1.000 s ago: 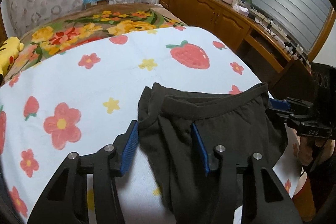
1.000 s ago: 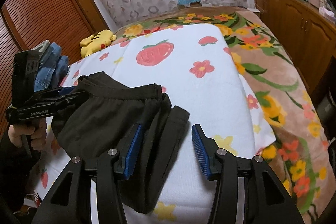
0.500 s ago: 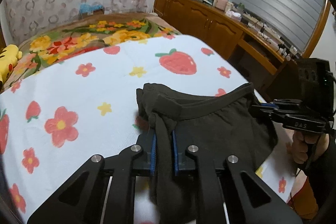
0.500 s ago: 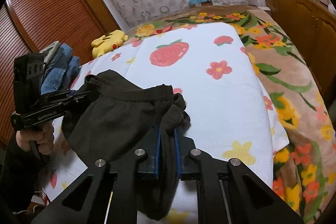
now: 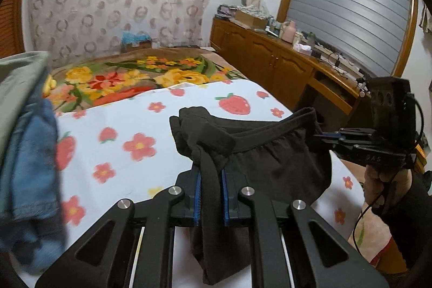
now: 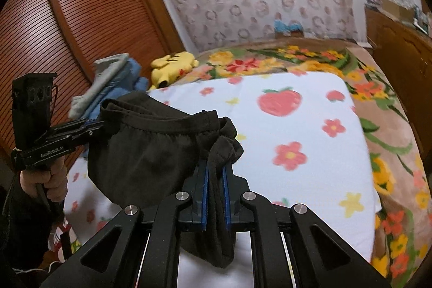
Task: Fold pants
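- Left wrist view, far left: a blurred stack of clothes (image 5: 24, 142), grey-green on top and blue denim below, fills the near edge;
- beyond it the white sheet (image 5: 113, 153) printed with strawberries and flowers covers the bed, with a floral blanket (image 5: 127, 77) at the far end;
- centre: the left gripper (image 5: 210, 193) has its blue pads drawn narrow on a bunched corner of the black pants (image 5: 270, 161); the cloth hangs down below the pads, and the waistband stretches rightward above the sheet;
- right: the right gripper (image 5: 328, 136), closed on the other end of the waistband, is held by the person's hand (image 5: 383, 180); a wooden cabinet (image 5: 270, 61) runs along the wall behind it.
- Right wrist view, left: the left gripper (image 6: 94, 126) pinches one waistband end, in front of a slatted wooden door (image 6: 54, 31); the clothes stack (image 6: 108, 82) and a yellow plush toy (image 6: 172, 66) lie further back;
- centre: the pants (image 6: 151, 153) sag like a pouch between the two tools, lifted off the sheet (image 6: 297, 126); the right gripper (image 6: 216, 196) clamps a gathered fold between its narrow pads.
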Action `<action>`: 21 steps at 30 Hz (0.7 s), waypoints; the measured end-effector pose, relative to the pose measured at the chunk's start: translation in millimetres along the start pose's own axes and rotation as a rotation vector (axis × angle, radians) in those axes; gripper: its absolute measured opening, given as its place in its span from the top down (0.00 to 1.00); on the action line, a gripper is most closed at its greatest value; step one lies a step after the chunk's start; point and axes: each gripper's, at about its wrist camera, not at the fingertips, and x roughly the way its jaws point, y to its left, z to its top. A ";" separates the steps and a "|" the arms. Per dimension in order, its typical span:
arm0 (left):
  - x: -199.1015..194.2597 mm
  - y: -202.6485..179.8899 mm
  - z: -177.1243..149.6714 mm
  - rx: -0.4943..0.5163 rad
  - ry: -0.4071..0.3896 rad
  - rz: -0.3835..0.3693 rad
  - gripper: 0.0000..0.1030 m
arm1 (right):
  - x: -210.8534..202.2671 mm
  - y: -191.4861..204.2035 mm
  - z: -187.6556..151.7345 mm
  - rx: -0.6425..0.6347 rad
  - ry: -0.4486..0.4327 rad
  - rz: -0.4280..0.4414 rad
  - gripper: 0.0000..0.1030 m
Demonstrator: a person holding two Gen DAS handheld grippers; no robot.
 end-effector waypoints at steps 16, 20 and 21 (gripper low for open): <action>-10.2 37.9 -52.7 -0.060 0.051 0.121 0.87 | 55.3 26.4 -15.1 -0.039 0.067 0.044 0.91; 1.4 43.0 -58.3 -0.074 0.076 0.135 0.87 | 70.9 27.2 -12.5 -0.052 0.087 0.015 0.91; 3.8 44.5 -59.8 -0.079 0.080 0.138 0.87 | 73.7 33.2 -11.0 -0.056 0.089 0.004 0.91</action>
